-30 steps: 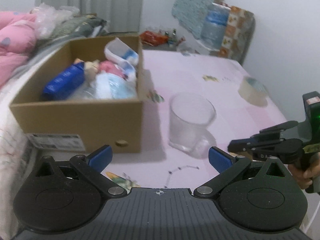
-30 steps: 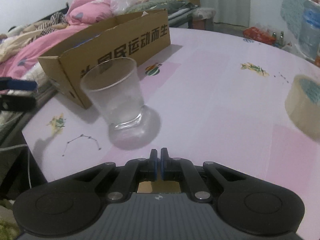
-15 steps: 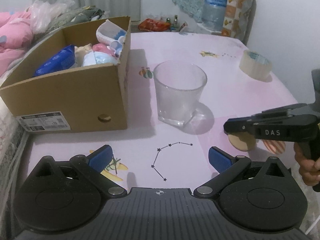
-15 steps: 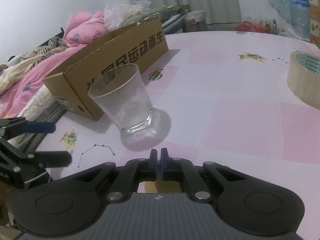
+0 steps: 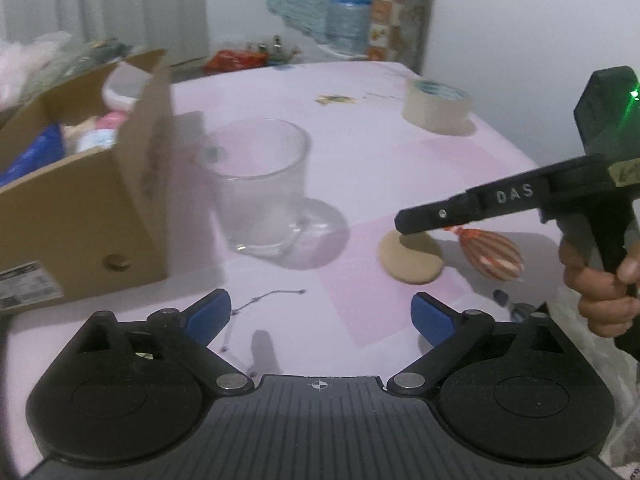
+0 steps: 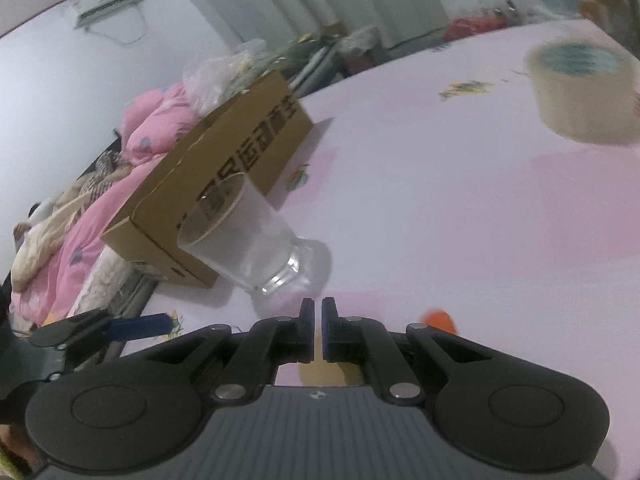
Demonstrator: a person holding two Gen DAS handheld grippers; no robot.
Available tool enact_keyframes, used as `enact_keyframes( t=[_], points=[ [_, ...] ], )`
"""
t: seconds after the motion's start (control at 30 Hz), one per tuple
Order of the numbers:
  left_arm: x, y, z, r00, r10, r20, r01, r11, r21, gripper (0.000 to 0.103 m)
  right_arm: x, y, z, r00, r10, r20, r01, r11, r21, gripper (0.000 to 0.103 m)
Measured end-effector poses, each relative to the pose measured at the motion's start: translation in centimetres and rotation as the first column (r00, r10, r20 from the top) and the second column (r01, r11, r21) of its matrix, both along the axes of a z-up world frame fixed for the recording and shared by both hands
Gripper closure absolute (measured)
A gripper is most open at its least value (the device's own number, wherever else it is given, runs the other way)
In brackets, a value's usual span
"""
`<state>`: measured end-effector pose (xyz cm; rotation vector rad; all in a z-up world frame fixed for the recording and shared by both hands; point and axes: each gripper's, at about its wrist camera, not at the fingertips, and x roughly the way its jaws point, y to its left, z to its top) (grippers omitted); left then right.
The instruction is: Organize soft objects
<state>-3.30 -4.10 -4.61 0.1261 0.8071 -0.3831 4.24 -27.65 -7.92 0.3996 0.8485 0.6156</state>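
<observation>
A round tan sponge pad (image 5: 412,258) and an orange-and-white striped soft ball (image 5: 491,253) lie on the pink table near its right front edge. My right gripper (image 5: 404,222) hovers just above the pad, jaws almost closed and empty; its own view shows the tips (image 6: 315,312) with a sliver of the orange ball (image 6: 439,319) beside them. My left gripper (image 5: 320,314) is open and empty, low over the table's front edge. A cardboard box (image 5: 80,184) of soft packets stands at the left.
A clear glass mug (image 5: 260,184) stands between the box and the pad; it also shows in the right wrist view (image 6: 240,240). A tape roll (image 5: 436,106) sits at the back right. A water bottle (image 5: 348,8) and clutter stand behind the table.
The left gripper swung right, bringing the pad and striped ball into view. The right gripper tilted and dropped closer over the pad. Both jaws kept their state.
</observation>
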Motion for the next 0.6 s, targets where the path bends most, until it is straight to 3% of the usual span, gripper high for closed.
enact_keyframes(
  t=[0.3,0.47,0.6],
  points=[
    [1.5,-3.8,-1.3,0.985,-0.173,-0.027,0.174,0.984,0.039,0.036,-1.3,-2.0,-0.8,0.990,-0.086,-0.115,0.092,0.995,0.047,0.090],
    [1.7,-5.2,-1.8,0.971,-0.236,-0.032,0.238,0.970,0.046,0.040,-1.8,-2.9,-0.2,0.983,-0.140,-0.116,0.146,0.989,0.039,0.090],
    [1.4,-6.2,-2.2,0.957,-0.290,-0.027,0.291,0.955,0.060,0.045,-1.6,-3.0,-1.3,0.973,-0.148,-0.178,0.152,0.988,0.005,0.090]
  ],
)
